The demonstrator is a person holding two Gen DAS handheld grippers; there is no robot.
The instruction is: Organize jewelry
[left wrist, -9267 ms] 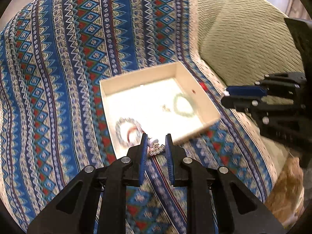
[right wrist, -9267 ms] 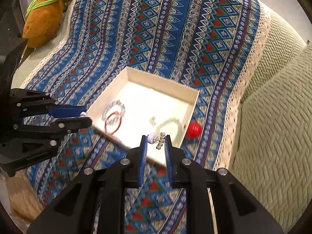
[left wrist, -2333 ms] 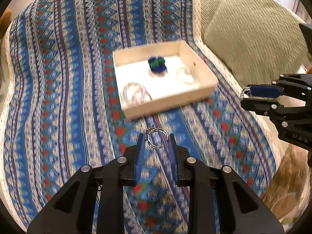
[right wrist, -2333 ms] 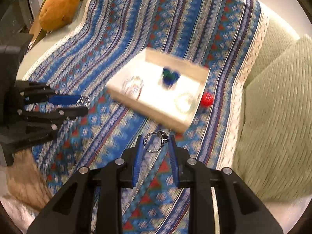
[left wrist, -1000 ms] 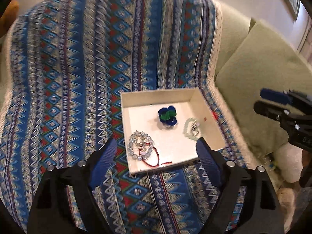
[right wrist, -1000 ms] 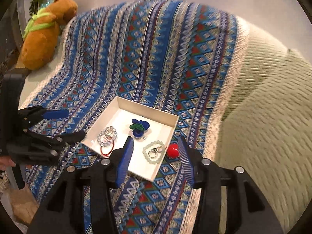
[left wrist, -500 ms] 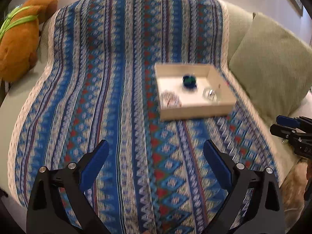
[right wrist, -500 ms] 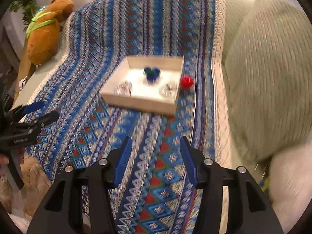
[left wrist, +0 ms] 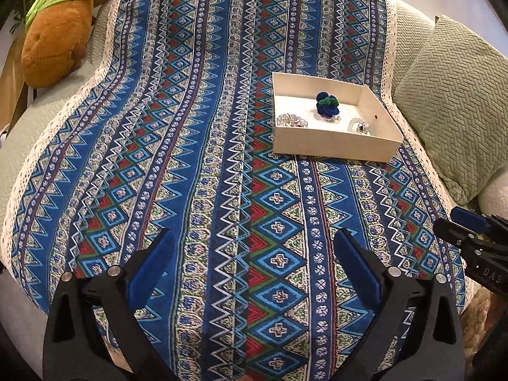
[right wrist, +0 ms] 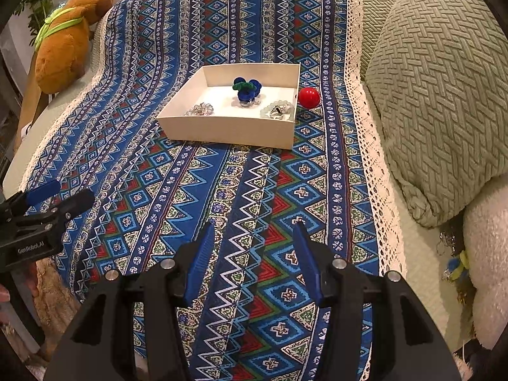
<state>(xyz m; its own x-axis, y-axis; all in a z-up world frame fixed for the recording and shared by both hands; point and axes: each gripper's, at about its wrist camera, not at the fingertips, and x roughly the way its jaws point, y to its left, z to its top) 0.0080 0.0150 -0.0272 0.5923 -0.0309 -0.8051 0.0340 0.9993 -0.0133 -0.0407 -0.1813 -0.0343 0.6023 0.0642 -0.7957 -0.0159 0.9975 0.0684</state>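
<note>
both of your tools are now backed away from the white tray [left wrist: 333, 146], which sits small in the upper right of the left wrist view and upper centre of the right wrist view. a second ago they hung right over it; a little before that each one pinched a silvery ring-shaped piece.

the left tool [left wrist: 252, 254] is still spreading its jaws, already very wide, with only the patterned blanket [left wrist: 177, 146] between them. the right tool [right wrist: 254, 247] stands about half open and has hold of nothing either.

the jewelry lies inside the tray: a clear bead bracelet [right wrist: 200, 109] at the near left, a blue and green flower piece [right wrist: 246, 89] in the middle, and a pale green bead bracelet [right wrist: 277, 111] with silvery rings inside it at the near right. so the rings you carried look delivered.

a red ball [right wrist: 308, 97] rests on the blanket just beside the tray's right wall, outside it. whether it belongs with the jewelry you cannot tell from here. no other loose piece shows on the blanket, so the sorting looks done or nearly so. a brown plush toy [left wrist: 60, 31] lies at the upper left, well apart.
</note>
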